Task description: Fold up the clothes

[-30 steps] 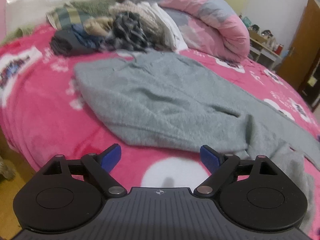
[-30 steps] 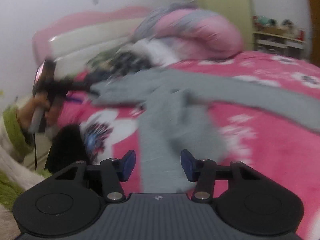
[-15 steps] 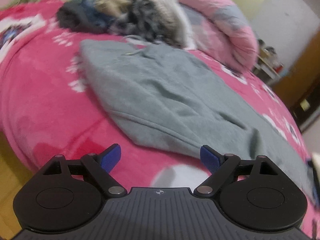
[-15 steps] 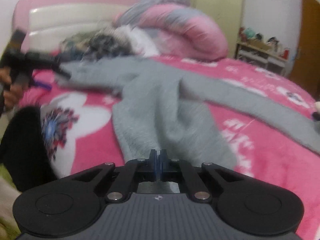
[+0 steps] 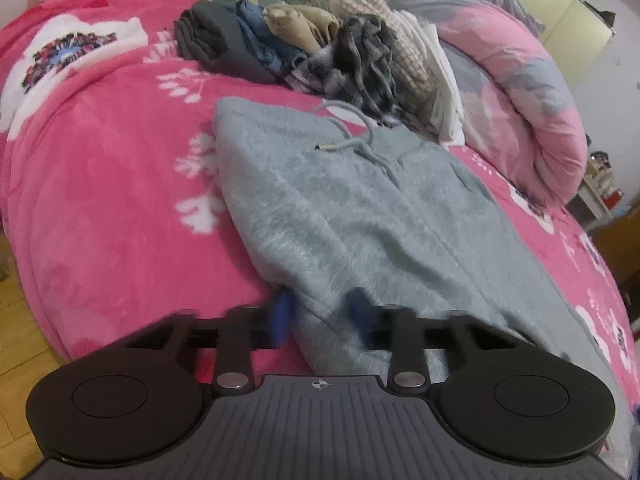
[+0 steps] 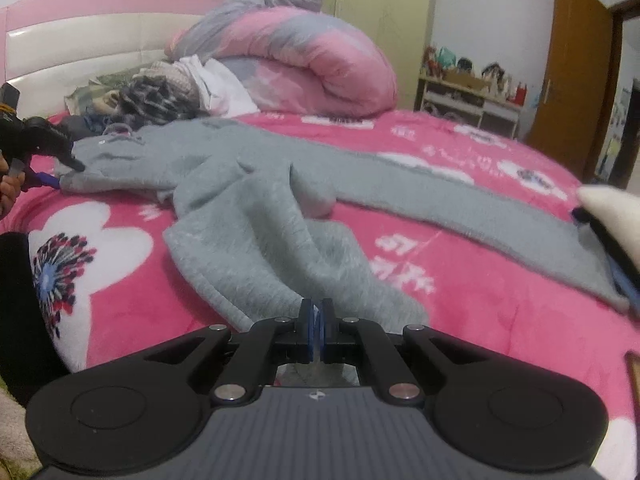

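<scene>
Your left gripper [image 5: 320,318] has just been closing on the near edge of the grey sweatpants [image 5: 360,216], by the waistband end. Your right gripper [image 6: 316,330] pinches a crumpled leg hem. From the waistband, the pants' long axis runs rightward across the pink bedspread [image 5: 100,184].

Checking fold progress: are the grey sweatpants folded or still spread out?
Spread out, not folded: the grey sweatpants lie open on the pink bedspread, legs splayed apart, one rumpled.
</scene>
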The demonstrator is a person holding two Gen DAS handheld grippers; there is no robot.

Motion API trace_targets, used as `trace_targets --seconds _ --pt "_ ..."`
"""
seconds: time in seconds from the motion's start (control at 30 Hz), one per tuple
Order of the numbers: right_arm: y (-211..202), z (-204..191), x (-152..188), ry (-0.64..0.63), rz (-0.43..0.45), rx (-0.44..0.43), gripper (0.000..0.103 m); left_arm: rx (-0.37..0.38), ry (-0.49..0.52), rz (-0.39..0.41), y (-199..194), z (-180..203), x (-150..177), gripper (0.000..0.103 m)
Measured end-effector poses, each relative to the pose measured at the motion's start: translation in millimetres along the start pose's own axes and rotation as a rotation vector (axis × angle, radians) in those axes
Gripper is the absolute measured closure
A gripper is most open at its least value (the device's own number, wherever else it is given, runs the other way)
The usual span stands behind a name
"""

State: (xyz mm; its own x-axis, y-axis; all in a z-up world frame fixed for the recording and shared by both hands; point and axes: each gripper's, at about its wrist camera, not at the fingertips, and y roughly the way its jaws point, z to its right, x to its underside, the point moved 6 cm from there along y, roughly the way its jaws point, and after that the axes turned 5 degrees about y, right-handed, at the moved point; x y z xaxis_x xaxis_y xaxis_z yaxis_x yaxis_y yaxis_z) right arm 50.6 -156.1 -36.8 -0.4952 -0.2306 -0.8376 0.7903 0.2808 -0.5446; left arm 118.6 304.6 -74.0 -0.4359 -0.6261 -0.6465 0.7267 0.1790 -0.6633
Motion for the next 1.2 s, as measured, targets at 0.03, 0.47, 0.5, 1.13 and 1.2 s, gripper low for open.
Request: trace_targets --seconds 0.03,0.47,0.5,1.13,1.2 --pt "-2.5 1.1 -3.2 -0.009 0.016 0.007 0.102 -0.008 0.0 0.007 -0.9 0.3 -1.9 0.093" --pt "-72.7 76.2 -11.9 -0.017 0.057 0.161 0.102 0.07 -0.036 -0.054 -1.7 -28.2 -33.0 0.097" --pt "-72.7 79.4 -3.1 -0.023 0.026 0.173 0.102 0.063 -0.042 -0.057 -0.4 -32.3 -34.3 0.099" --pt "-14.8 -37.6 -20.4 -0.217 0.002 -0.142 0.039 0.113 -0.056 0.004 -22.2 -73.6 -37.9 0.046" --pt "6.5 -70.7 -21.1 -0.341 0.018 -0.143 0.04 0.117 -0.069 0.019 -22.0 -79.6 -40.7 0.045"
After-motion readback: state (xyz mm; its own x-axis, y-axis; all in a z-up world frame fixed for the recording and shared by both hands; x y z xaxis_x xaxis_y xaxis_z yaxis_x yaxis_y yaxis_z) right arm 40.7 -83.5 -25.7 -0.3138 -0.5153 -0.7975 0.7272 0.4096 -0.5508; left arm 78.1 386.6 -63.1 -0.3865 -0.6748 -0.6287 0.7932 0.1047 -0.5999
